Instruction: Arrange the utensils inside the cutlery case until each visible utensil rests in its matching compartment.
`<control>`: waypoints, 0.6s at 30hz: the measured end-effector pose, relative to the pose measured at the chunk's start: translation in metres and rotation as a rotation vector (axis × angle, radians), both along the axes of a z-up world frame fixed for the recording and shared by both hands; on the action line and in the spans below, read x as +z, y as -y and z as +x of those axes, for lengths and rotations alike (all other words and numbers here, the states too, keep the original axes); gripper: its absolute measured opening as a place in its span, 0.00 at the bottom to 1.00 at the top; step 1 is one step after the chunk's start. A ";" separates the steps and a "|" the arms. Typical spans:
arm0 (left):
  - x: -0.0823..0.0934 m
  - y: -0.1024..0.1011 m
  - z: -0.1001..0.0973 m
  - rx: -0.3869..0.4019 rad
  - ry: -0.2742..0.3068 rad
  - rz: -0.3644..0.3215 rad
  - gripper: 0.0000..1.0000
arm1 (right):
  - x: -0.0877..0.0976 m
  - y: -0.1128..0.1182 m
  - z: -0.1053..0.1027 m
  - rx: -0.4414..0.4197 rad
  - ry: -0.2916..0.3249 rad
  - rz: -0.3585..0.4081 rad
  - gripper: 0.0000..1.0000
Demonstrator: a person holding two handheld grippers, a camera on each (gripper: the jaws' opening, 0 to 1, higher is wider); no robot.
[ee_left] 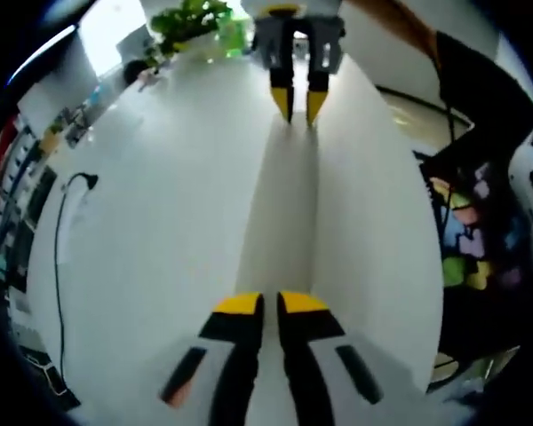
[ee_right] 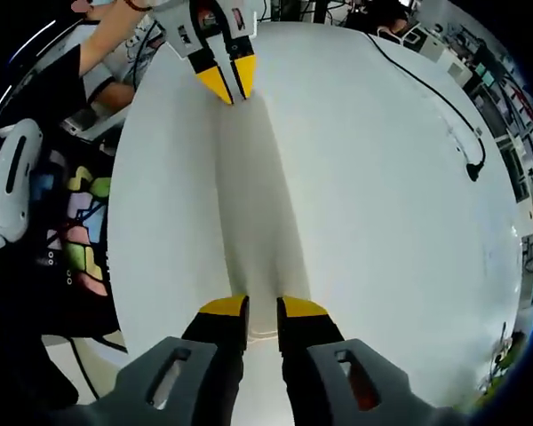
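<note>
Lying lengthwise on white table [ee_left: 160, 222], long white cutlery case [ee_left: 280, 213], one end at left gripper [ee_left: 271, 303], the other at right gripper [ee_right: 264, 308]. Both pairs of jaws narrowed almost together. Unclear whether pinching the case.

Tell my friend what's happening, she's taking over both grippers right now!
Left gripper: fingers close together at one end of a long, pale white strip; I cannot tell whether they grip it.
Right gripper: the same at the opposite end, facing the left one.
The strip lies flat on the white table. I cannot tell whether it is the cutlery case.
Done: no sorting can be confirmed.
Left: put every utensil into its matching compartment.
</note>
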State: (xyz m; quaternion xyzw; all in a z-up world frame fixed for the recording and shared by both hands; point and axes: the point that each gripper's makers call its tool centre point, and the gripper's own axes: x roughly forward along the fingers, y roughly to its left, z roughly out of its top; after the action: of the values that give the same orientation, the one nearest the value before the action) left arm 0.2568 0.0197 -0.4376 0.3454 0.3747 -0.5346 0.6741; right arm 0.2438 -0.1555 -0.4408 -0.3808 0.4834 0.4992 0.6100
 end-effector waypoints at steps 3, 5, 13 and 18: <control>-0.001 0.000 0.005 0.024 0.004 0.013 0.00 | -0.001 -0.001 0.000 0.008 0.004 -0.016 0.12; -0.001 0.000 0.005 0.039 -0.015 0.023 0.00 | -0.001 -0.001 0.001 0.002 -0.003 -0.027 0.12; -0.002 0.000 0.004 0.044 -0.023 0.032 0.00 | -0.003 0.002 0.009 0.094 0.048 -0.071 0.01; -0.002 -0.001 0.004 0.045 -0.047 0.009 0.00 | -0.002 0.000 0.008 0.043 0.034 -0.043 0.01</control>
State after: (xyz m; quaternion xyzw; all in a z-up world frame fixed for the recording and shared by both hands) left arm 0.2604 0.0206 -0.4396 0.3274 0.4005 -0.5256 0.6755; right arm 0.2516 -0.1558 -0.4428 -0.4124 0.4754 0.4951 0.5991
